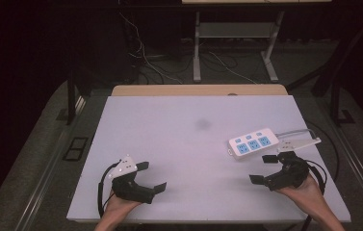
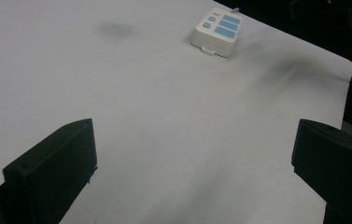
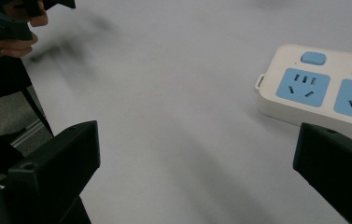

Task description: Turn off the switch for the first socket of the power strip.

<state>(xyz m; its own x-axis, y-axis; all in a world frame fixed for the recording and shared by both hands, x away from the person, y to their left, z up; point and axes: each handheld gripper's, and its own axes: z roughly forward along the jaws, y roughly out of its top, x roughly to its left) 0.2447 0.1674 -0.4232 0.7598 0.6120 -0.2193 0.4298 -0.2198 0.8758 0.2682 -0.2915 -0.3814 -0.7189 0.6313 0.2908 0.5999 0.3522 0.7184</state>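
The right gripper [image 1: 265, 169] is sitting low over the near right part of the table [image 1: 179, 144], its jaws spread wide and holding nothing. That wide spread is probably there to take in something broad, and the power strip [image 1: 253, 143] is lying just beyond its far jaw, near but not touching. In the right gripper view the strip's near end is showing beside the right-hand jaw rather than between the two (so the hand is looking off to one side of it). The strip is lying flat, sockets up, its white cable [image 1: 297, 133] trailing off toward the right edge. The left gripper [image 1: 142, 177] is likewise gaping and empty, resting at the near left, well apart from the strip, apparently waiting.
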